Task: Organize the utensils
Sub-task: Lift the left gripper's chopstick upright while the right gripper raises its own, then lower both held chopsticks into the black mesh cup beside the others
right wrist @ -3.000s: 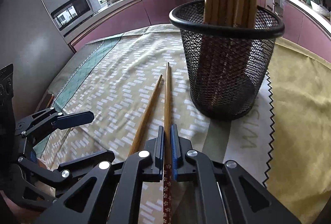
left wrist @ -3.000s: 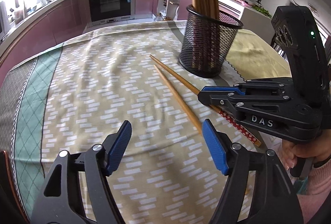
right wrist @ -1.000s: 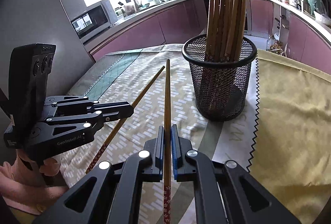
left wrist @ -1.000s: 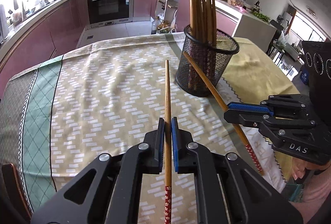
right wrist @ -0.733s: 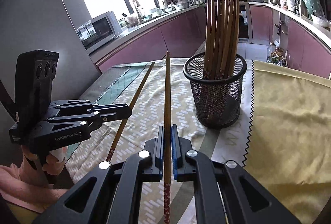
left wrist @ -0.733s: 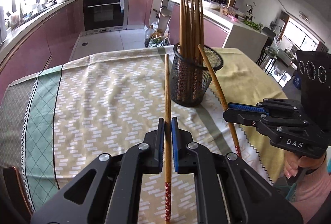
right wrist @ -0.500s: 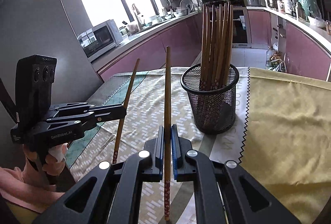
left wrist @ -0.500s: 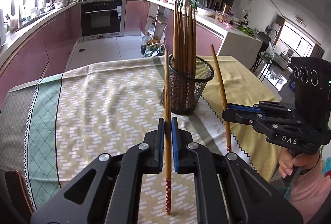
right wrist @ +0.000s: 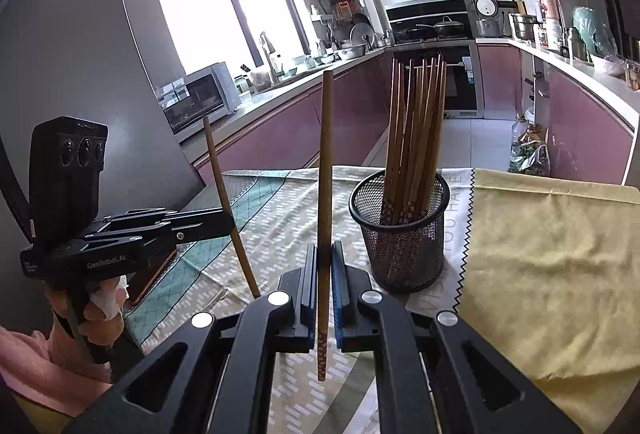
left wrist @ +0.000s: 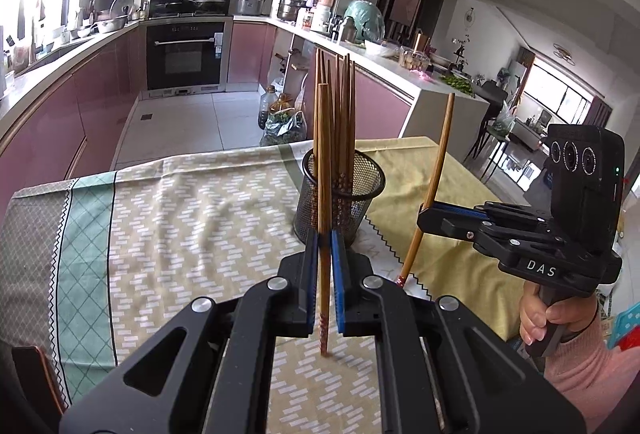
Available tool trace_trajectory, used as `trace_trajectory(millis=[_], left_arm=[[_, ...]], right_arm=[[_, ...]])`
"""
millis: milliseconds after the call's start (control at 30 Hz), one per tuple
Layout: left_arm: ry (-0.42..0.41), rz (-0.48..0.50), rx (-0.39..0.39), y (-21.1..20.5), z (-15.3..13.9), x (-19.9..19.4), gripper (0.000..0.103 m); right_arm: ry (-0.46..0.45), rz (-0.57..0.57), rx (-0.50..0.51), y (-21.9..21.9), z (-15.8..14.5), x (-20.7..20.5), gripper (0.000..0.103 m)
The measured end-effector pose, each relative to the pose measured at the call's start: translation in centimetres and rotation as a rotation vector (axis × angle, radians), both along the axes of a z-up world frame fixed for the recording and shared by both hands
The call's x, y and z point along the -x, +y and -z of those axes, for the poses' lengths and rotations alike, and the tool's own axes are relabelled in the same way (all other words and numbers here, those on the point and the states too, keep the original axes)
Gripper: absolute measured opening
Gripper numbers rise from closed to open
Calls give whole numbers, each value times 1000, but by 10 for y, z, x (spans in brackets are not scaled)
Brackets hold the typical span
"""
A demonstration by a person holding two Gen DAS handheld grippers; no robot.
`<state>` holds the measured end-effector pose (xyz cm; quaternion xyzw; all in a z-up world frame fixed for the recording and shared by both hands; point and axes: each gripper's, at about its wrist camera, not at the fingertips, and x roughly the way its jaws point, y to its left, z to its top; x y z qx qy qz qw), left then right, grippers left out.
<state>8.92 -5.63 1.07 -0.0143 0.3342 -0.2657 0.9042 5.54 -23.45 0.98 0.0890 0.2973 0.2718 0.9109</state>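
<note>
My left gripper (left wrist: 325, 274) is shut on a wooden chopstick (left wrist: 324, 173) that stands nearly upright, its patterned red end hanging just above the cloth. My right gripper (right wrist: 324, 282) is shut on a second chopstick (right wrist: 325, 169), also upright. Each gripper shows in the other's view: the right gripper (left wrist: 430, 211) with its chopstick (left wrist: 438, 161), and the left gripper (right wrist: 228, 220) with its chopstick (right wrist: 224, 189). A black mesh cup (right wrist: 398, 234) holding several chopsticks (right wrist: 416, 129) stands on the table beyond both grippers; in the left wrist view the mesh cup (left wrist: 352, 189) sits right behind my held stick.
A patterned tablecloth (left wrist: 192, 218) with a green border covers the table, and a yellow cloth (right wrist: 552, 254) lies at the right. A person's hand (left wrist: 548, 314) in a pink sleeve holds the right gripper. Kitchen counters and an oven (left wrist: 184, 53) lie beyond the table.
Both grippers rose and tipped their chopsticks up from a low slant to nearly upright. The mesh cup now appears lower and farther off in both views.
</note>
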Motion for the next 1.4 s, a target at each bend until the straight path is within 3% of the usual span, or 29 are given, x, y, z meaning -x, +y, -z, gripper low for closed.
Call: trace_trajectory(millis=[700, 1400], left_arm=[[-63, 23, 55, -12, -33, -15, 7], [-185, 39, 65, -28, -80, -22, 7]], right_arm=[[-107, 39, -9, -9, -38, -15, 6], [-186, 79, -10, -19, -75, -34, 6]])
